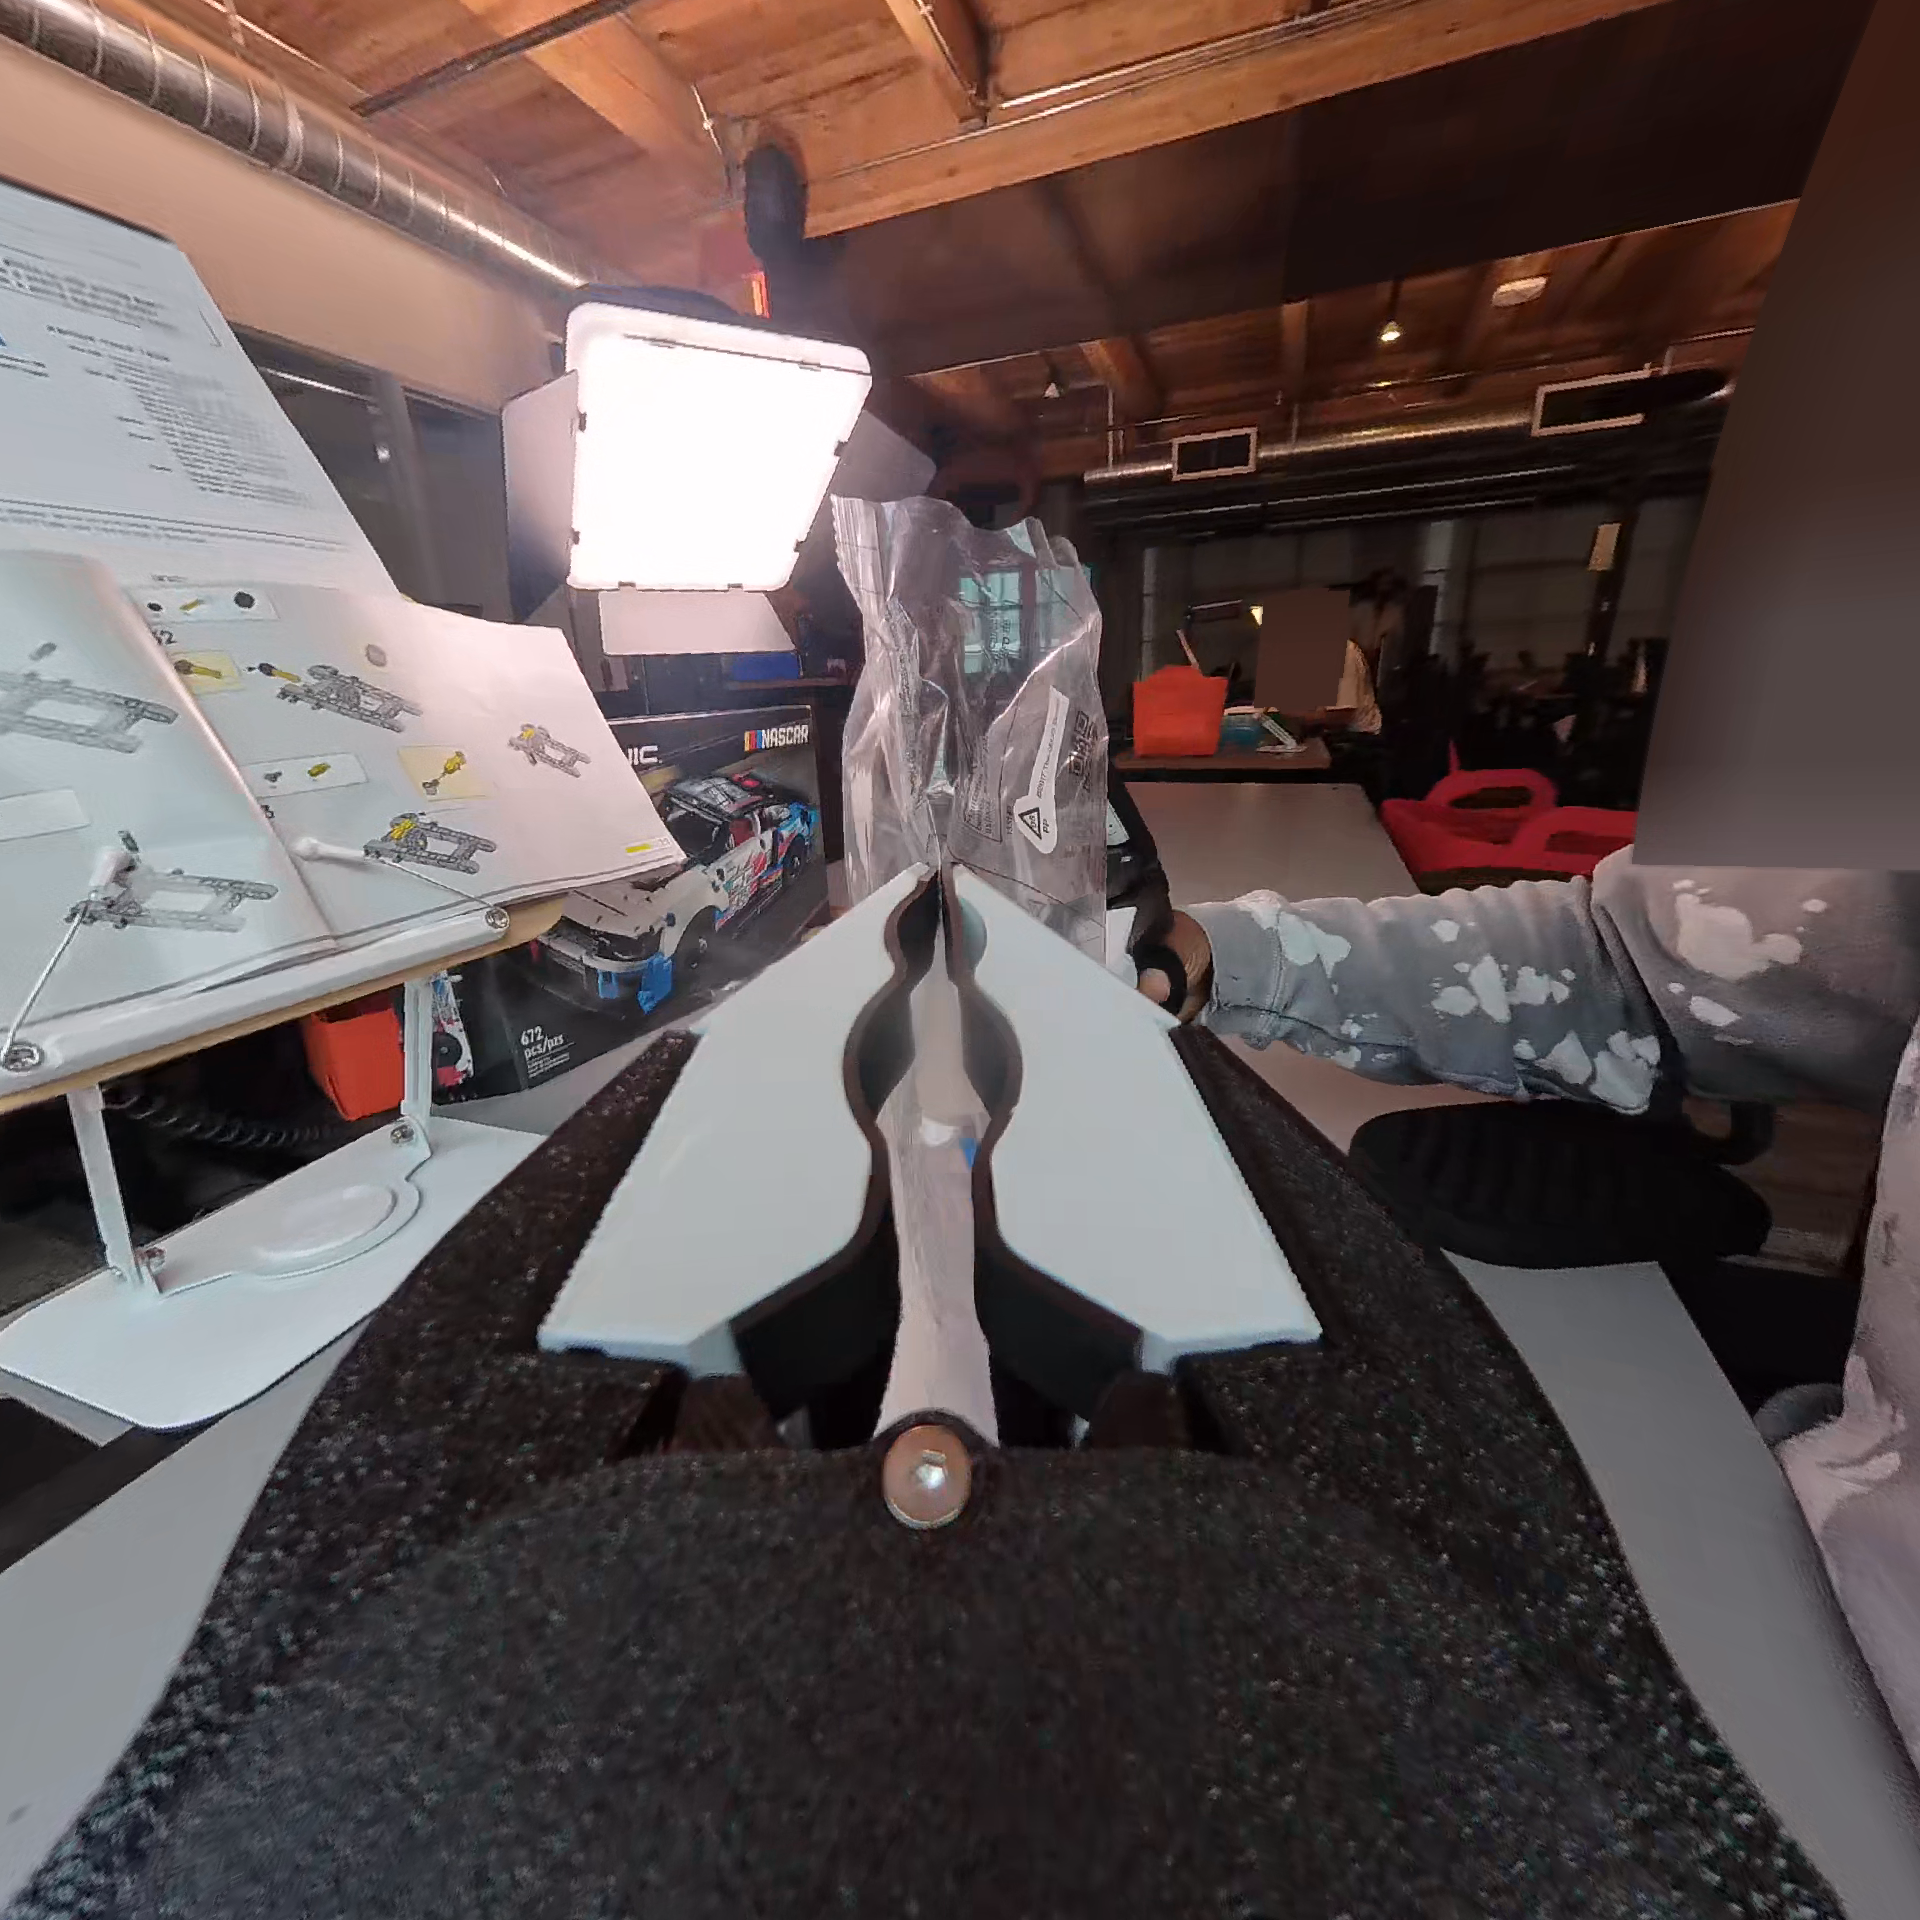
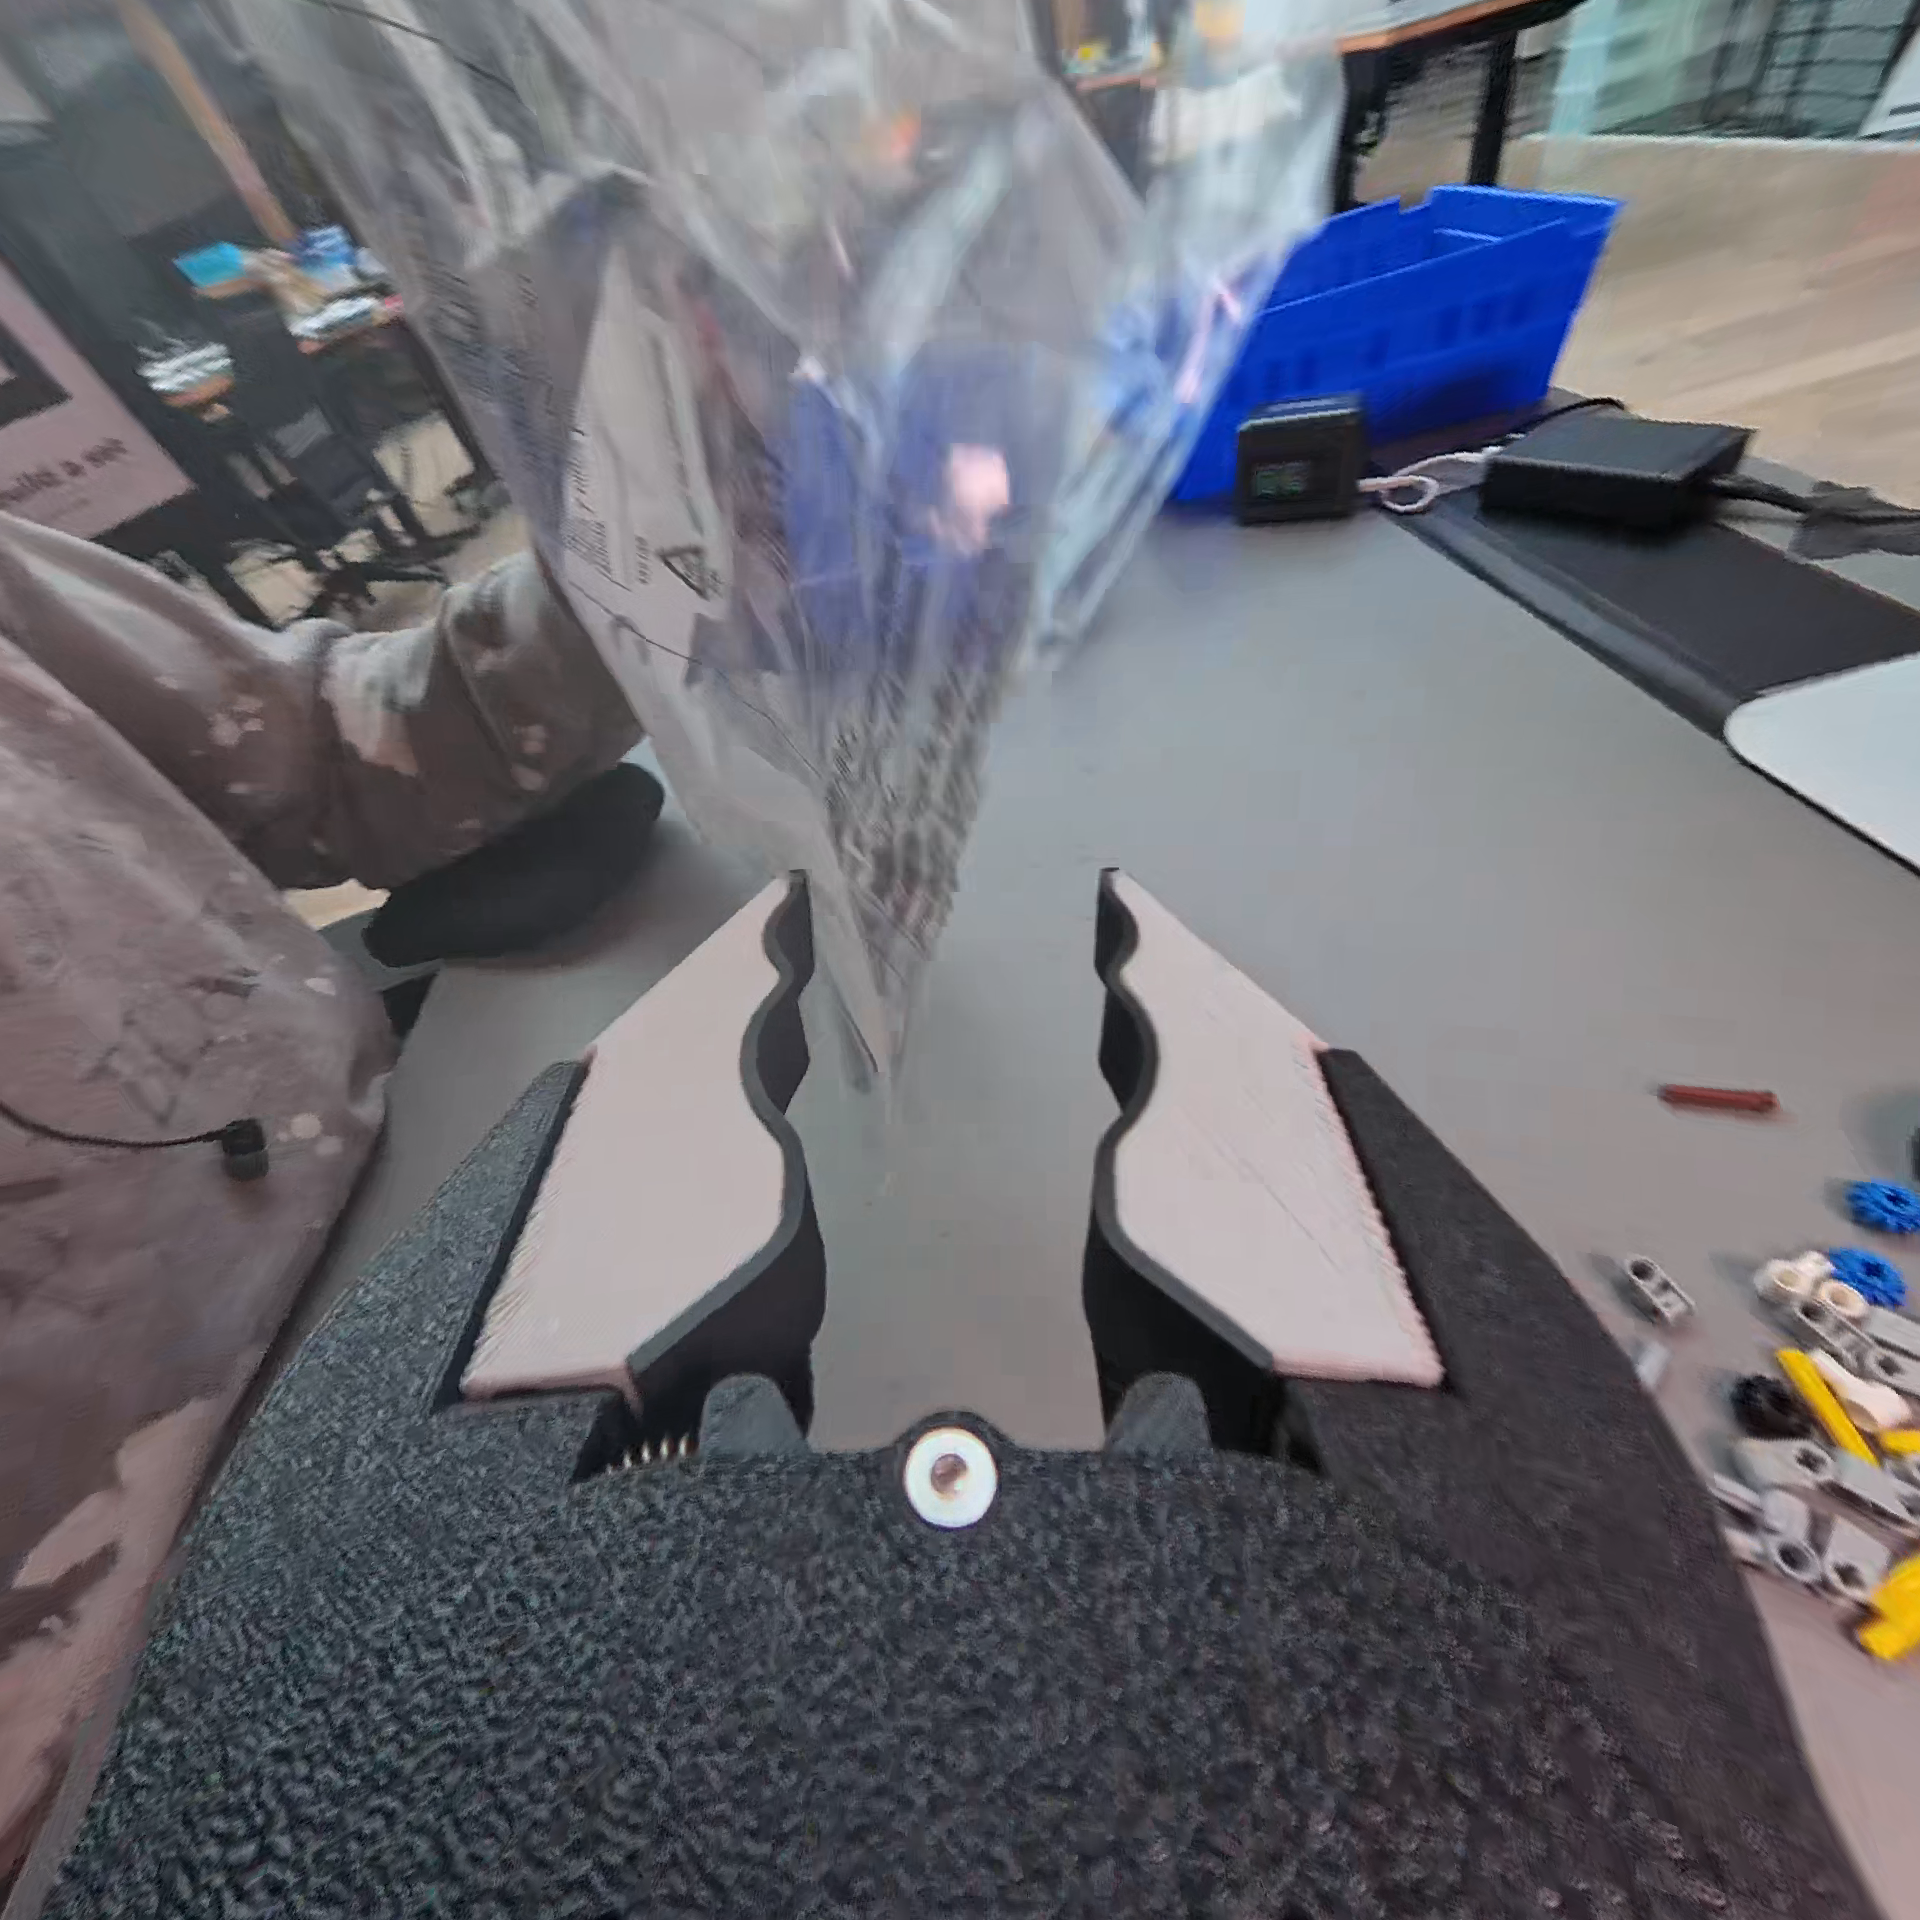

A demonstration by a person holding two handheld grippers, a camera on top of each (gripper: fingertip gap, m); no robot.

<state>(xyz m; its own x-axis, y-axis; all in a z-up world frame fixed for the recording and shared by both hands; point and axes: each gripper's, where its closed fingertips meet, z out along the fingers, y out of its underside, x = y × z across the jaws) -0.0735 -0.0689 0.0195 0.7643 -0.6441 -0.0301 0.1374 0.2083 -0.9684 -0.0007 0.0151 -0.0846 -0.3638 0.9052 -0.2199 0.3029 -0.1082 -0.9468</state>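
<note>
left gripper (image 1: 943, 883) jaws clamping clear bag (image 1: 971, 707) at centre frame | right gripper (image 2: 951, 883) jaws gaping apart, bag edge hanging between | parts pile (image 2: 1829, 1392) lying lower right on counter (image 2: 1351, 727)

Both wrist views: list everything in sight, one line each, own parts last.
plastic bag: one, clear, printed, pinched upright in the left tongs; blurred in the right wrist view.
instruction booklet: one, white, open on a stand, left.
light panel: one, white, lit, behind the bag.
toy car box: one, dark, under the stand.
blue bin: one, far end of the grey table.
loose building pieces: many, grey, yellow, blue, table's right edge.
black pad: one, beside the bin.
sleeve: mottled grey, right.
left tongs: closed on the bag.
right tongs: open, at the bag's lower corner.
</note>
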